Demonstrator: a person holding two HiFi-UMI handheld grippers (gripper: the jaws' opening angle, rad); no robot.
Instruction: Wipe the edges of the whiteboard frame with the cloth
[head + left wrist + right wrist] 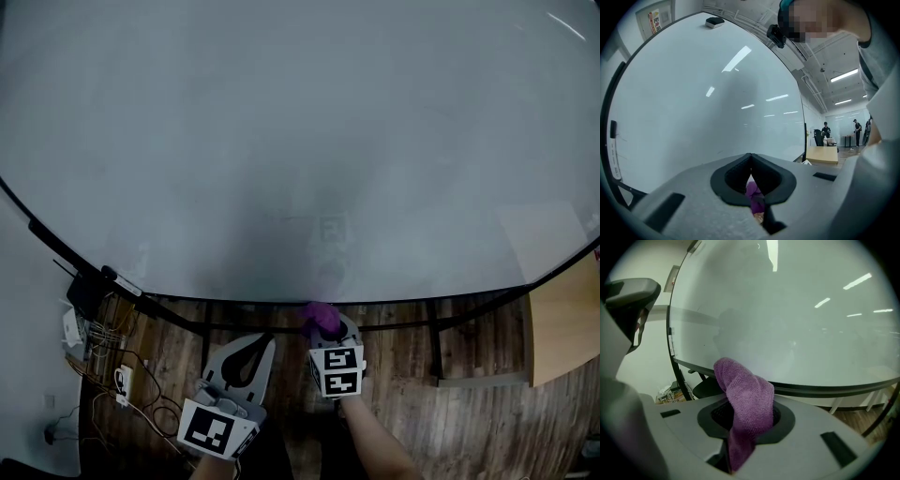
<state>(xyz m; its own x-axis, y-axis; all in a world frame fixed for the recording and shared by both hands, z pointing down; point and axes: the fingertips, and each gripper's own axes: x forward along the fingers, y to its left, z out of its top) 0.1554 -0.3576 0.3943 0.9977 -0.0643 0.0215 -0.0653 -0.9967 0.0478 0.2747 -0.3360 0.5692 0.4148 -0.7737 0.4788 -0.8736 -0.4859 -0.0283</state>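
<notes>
Right gripper view alone shows right claw (pixel 746 420) pinching cloth (pixel 741 383); left claw (pixel 750 158) seems closed.

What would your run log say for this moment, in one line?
right gripper: shut on cloth | cloth: purple, at bottom edge of whiteboard frame | left gripper: shut, empty

A purple cloth (pixel 746 401) is clamped in the right gripper (pixel 747 420), its folded top raised near the whiteboard frame (pixel 825 389).
</notes>
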